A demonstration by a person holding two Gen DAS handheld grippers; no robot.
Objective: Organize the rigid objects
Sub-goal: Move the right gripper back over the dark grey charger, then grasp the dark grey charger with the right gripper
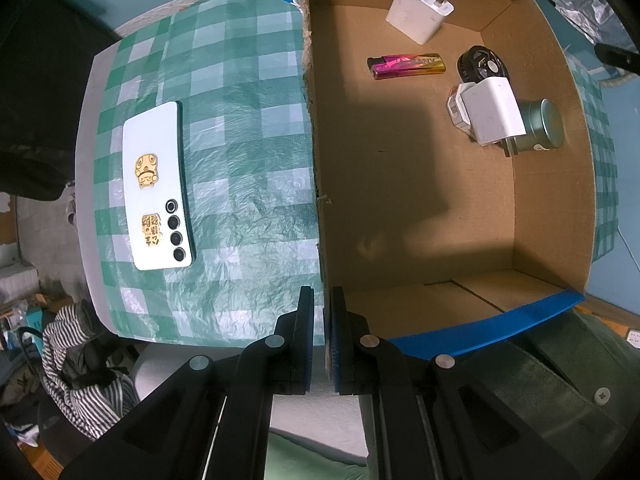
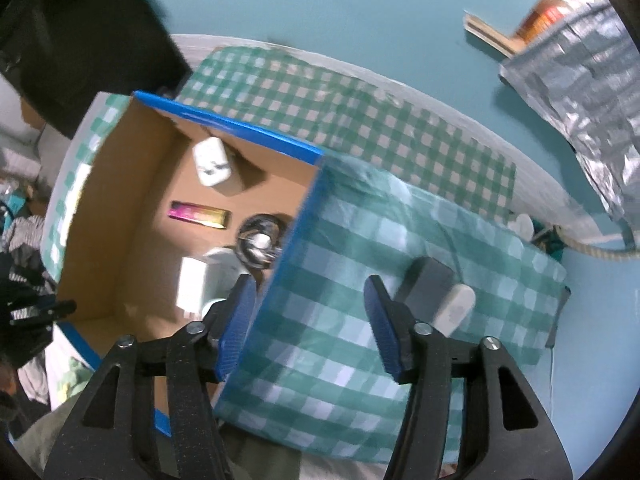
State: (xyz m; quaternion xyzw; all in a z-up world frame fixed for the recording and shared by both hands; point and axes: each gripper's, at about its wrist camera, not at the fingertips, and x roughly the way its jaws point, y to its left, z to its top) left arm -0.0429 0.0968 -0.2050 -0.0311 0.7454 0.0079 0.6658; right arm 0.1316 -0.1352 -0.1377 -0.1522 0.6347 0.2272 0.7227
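The counter (image 1: 240,128), under a green-and-white checked cloth, carries everything here. The cardboard box (image 1: 420,208) is the landmark: open-topped, blue along its rim, it stands on the cloth.

Outside the box, well off its cut wall in the left wrist view, a white phone (image 1: 158,188) lies face down with gold stickers on its back. On the other side of the box, in the right wrist view, a dark grey block (image 2: 428,284) and a pale oblong thing (image 2: 456,306) lie side by side on the cloth; blur hides what they are.

Inside the box, a white charger (image 1: 420,10) lies toward the far corner. By the far side wall a second white charger (image 1: 494,110) rests on a small white gadget, touching a green tin (image 1: 542,124) lying on its side, with a black round thing (image 1: 482,64) just beyond. An iridescent lighter (image 1: 406,66) lies on the floor between the two chargers.

The left gripper (image 1: 322,320) has its jaws clamped on the box's cut wall. The right gripper (image 2: 308,320) hangs over the box's blue edge, jaws apart and holding nothing.
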